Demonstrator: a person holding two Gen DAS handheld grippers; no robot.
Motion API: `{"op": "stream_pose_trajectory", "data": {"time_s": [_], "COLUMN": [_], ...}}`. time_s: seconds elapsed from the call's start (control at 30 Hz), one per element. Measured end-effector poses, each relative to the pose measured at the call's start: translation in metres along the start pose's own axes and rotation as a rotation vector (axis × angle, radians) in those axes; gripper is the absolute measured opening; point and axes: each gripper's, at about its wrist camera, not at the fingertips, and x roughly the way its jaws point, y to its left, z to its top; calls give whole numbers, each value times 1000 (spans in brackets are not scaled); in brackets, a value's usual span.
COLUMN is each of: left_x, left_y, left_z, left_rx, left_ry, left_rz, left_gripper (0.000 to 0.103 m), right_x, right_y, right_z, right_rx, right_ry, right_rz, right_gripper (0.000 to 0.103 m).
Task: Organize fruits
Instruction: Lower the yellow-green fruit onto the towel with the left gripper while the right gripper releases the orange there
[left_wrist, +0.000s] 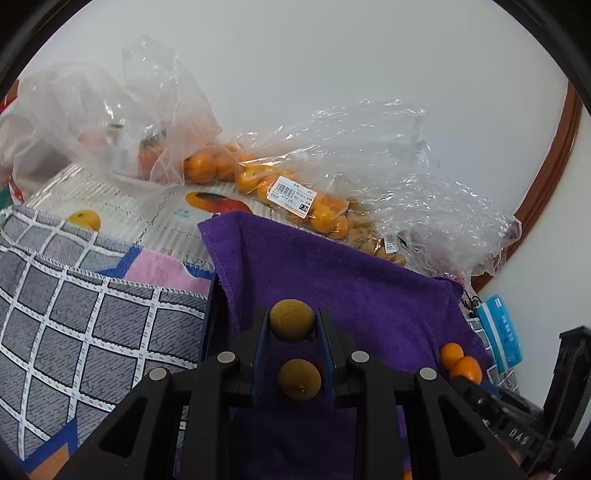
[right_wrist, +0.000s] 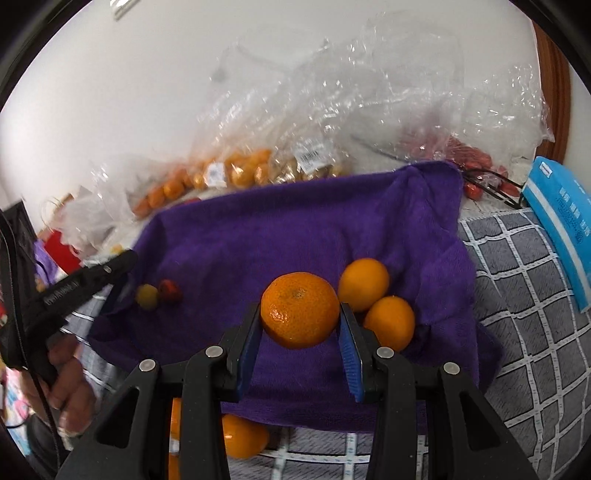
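Purple towel (right_wrist: 295, 229): largest thing in view, spread over a grey checked cloth (right_wrist: 535, 314) on the counter; the sorting ground for loose fruit.
Clear bags (left_wrist: 332, 177): behind the towel, against the wall; small oranges and tan fruit inside, price labels showing.
Right gripper (right_wrist: 301, 314): jaws about half open, clamped on a mandarin (right_wrist: 300, 309), held over the towel's near right part, contact on both flanks.
Orange pair (right_wrist: 376, 302): two smooth oranges on the towel, just right of and beyond the mandarin, touching each other. Judgement: set-down spot lies just forward-right of the jaws; right hand is the nearer.
Left gripper (left_wrist: 291, 321): jaws narrow, clamped on a small olive-tan fruit (left_wrist: 291, 319); roundish, no clear long axis.
Second tan fruit (left_wrist: 299, 379): below the jaws, on the towel, stem end up; whether it touches the blue pads, cannot tell.
Far-left pair (right_wrist: 159, 293): one yellowish, one red fruit, touching, beside the left gripper's tip.
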Motion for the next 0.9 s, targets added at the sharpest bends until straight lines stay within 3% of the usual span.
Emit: {"op": "stream_pose_trajectory", "data": {"time_s": [0.1,0.3,0.9], "left_x": [2,7,12], "left_y": [0,0,-2], "left_z": [-1,-3,-4], "left_rx": [0,4,11], "left_ry": [3,12,30], "left_rz": [0,8,26], "left_gripper": [24,24,24], "right_x": [2,10,13], "right_y": [-1,-2,12], "right_z": [-2,-3,-7], "right_rx": [16,28,-58], "right_ry": [14,38,-1], "right_rz": [45,44,-27], "right_gripper": [40,40,42]}}
